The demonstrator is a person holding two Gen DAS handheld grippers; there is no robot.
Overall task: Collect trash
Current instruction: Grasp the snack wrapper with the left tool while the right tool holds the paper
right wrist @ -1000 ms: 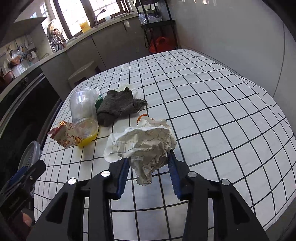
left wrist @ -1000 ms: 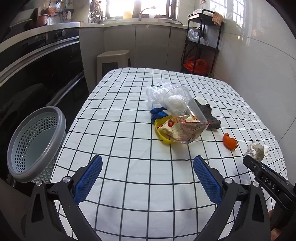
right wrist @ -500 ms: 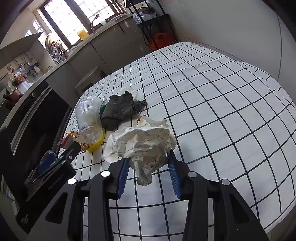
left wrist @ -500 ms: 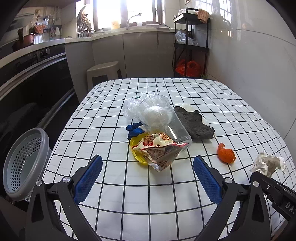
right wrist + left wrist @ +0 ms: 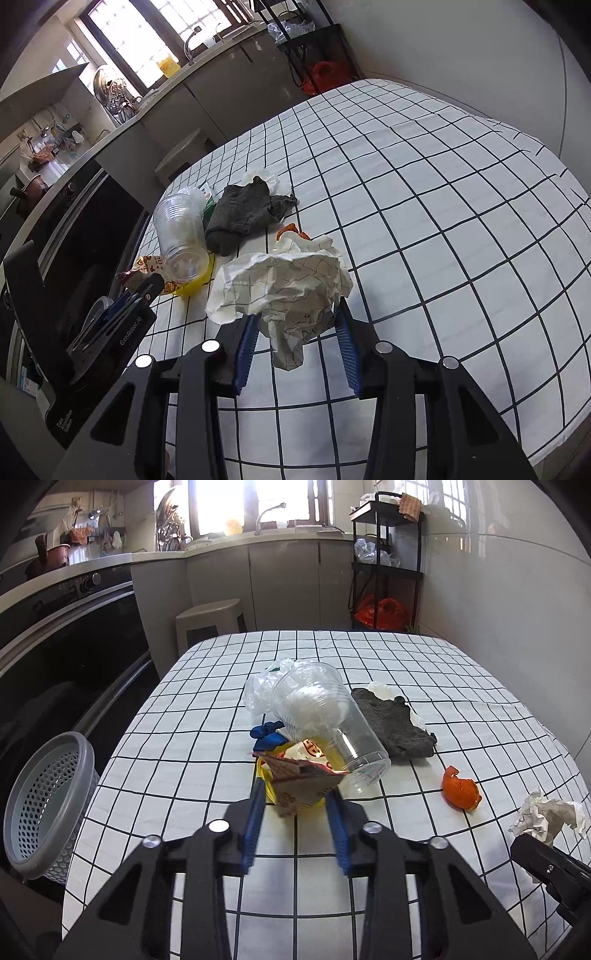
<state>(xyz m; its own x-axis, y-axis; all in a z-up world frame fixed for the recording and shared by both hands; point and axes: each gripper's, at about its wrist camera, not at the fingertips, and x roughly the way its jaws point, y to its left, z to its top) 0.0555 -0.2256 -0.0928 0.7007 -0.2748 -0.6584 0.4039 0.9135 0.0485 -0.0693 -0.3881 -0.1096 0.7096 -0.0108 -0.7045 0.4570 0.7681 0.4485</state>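
Observation:
My left gripper (image 5: 295, 797) is shut on a red-and-tan snack wrapper (image 5: 301, 781) that lies over a yellow lid (image 5: 264, 775) on the checked tablecloth. A clear plastic cup (image 5: 325, 716) lies on its side just behind it. My right gripper (image 5: 297, 314) is shut on a crumpled white paper ball (image 5: 284, 288), which also shows in the left wrist view (image 5: 546, 812). An orange peel (image 5: 460, 788), a grey cloth (image 5: 395, 723), a blue scrap (image 5: 267, 734) and a clear plastic bag (image 5: 258, 690) lie around the cup.
A grey perforated waste basket (image 5: 44, 801) stands off the table's left edge. A dark oven front (image 5: 62, 646) runs along the left. A stool (image 5: 208, 622) and a black shelf rack (image 5: 388, 561) stand beyond the far table edge. A wall is on the right.
My left gripper moved forward to the trash pile and closed from wide open onto the snack wrapper. The right gripper kept hold of the paper ball and shifted slightly.

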